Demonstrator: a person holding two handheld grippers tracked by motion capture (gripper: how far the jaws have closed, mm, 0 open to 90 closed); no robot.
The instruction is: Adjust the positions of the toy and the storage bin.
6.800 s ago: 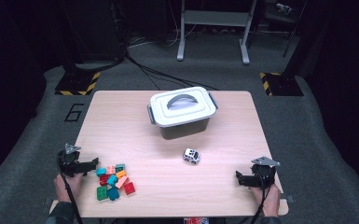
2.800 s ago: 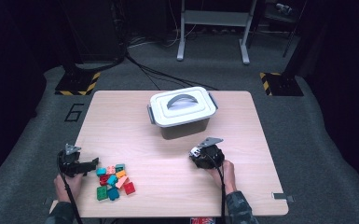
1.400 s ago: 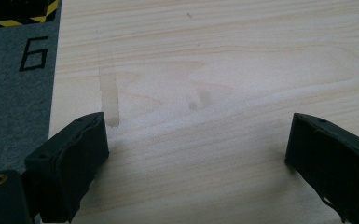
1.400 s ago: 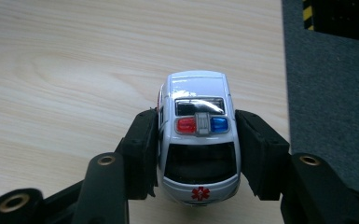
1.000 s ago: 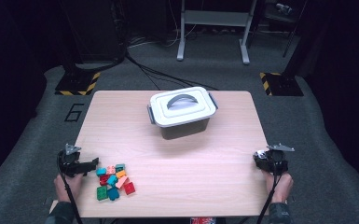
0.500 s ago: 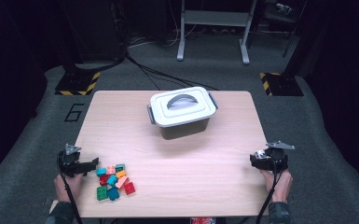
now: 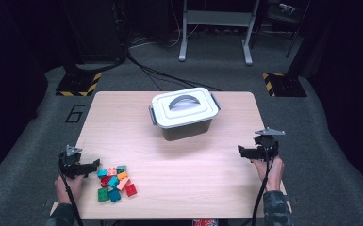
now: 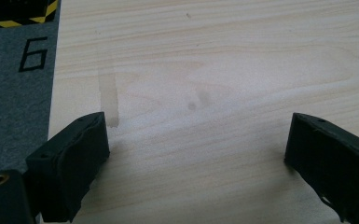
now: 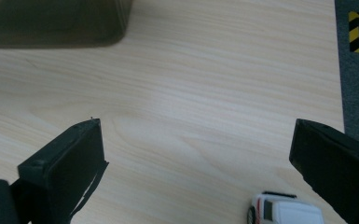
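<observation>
Right gripper [image 7: 246,151] sits over the right edge of the tabletop [image 7: 179,160], held in the person's right hand [image 7: 267,168]; its jaws have just been opening and now stand spread wide, nothing between the pads; in the right gripper view [image 9: 196,163] bare wood lies between the two black jaws.

Small white toy car [image 9: 286,210] rests on the tabletop at the bottom of the right gripper view, just beside the right-hand jaw, close to the right edge of the tabletop; it is not pinched, and whether the jaw touches it cannot be told; dark window and dark wheel visible on it.

Left gripper [image 7: 92,165] sits near the front left corner of the tabletop, held in the left hand [image 7: 68,181]; jaws spread, nothing between them; the left gripper view [image 8: 196,149] has plain wood grain between the jaws, with faint stains on the surface.

Pile of coloured blocks [image 7: 115,181] (red, green, teal, pink) lies just beside the left gripper, toward the front left corner, apart from its jaws.

Grey box with white lid [image 7: 184,114] stands in the middle of the tabletop toward the far edge; lid on, handle lying flat; well apart from both grippers; its dark lower wall [image 9: 56,23] shows blurred at the top left of the right gripper view.
</observation>
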